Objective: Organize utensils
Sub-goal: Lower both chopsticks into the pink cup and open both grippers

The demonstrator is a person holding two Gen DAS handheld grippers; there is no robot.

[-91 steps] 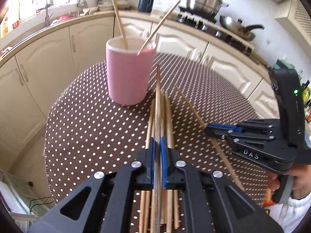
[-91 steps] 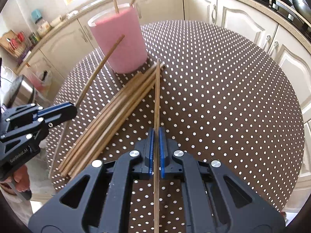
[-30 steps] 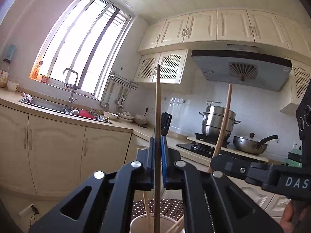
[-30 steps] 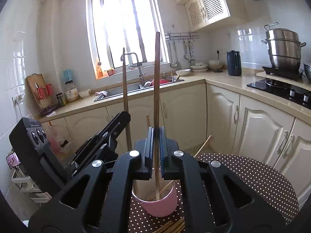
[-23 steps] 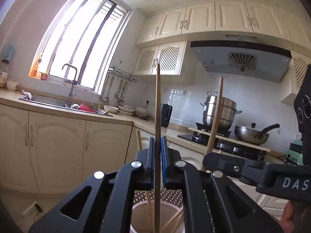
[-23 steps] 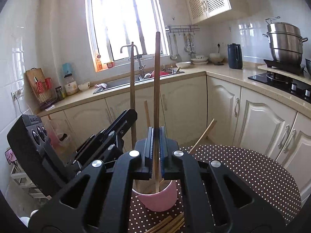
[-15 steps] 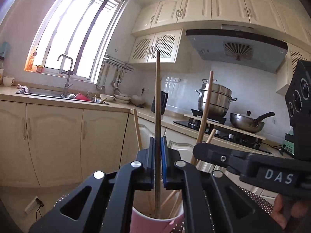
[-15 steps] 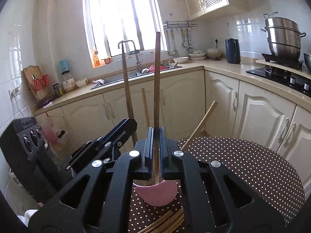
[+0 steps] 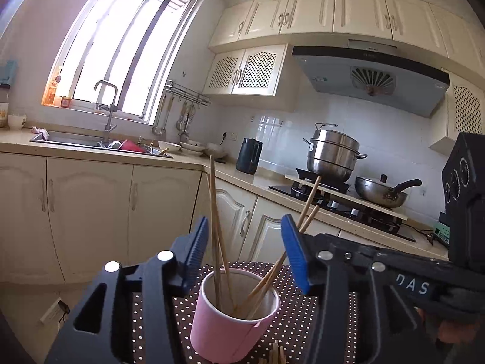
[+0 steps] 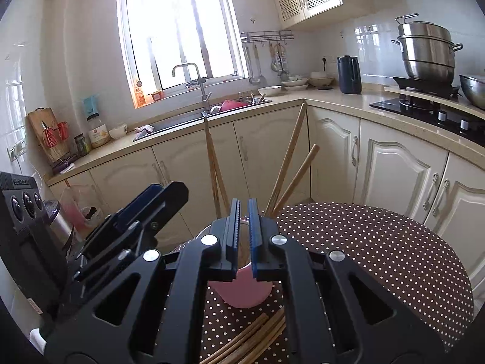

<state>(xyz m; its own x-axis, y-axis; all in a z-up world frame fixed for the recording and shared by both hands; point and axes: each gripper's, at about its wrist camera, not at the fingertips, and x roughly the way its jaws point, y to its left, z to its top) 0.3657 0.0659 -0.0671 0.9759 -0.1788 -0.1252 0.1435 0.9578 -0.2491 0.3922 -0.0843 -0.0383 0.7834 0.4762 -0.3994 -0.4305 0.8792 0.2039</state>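
Grippers both hover over pink cup (image 9: 230, 324) on the dotted tablecloth (image 10: 379, 242), aimed roughly level with a slight downward tilt toward the kitchen counter. Left gripper (image 9: 244, 254) has its jaws opening, blue pads wide apart; two chopsticks (image 9: 215, 227) standing in the cup pass up through the gap close to the left pad, not pinched, free of both pads. Two more chopsticks (image 9: 304, 217) lean out the cup's right side, rising behind the right pad. Right gripper (image 10: 244, 236) sits directly above the cup, tilted down a bit more than the left, pads nearly together with only a thin slit, nothing clamped between them. In right wrist view the left gripper body crosses in from the lower left, pointing up-right toward the cup. In left wrist view the right gripper body enters from the right side, a bit of hand (image 9: 448, 333) visible under it. Loose chopstick bundle (image 10: 251, 339) lies flat on the tablecloth just in front of the cup.
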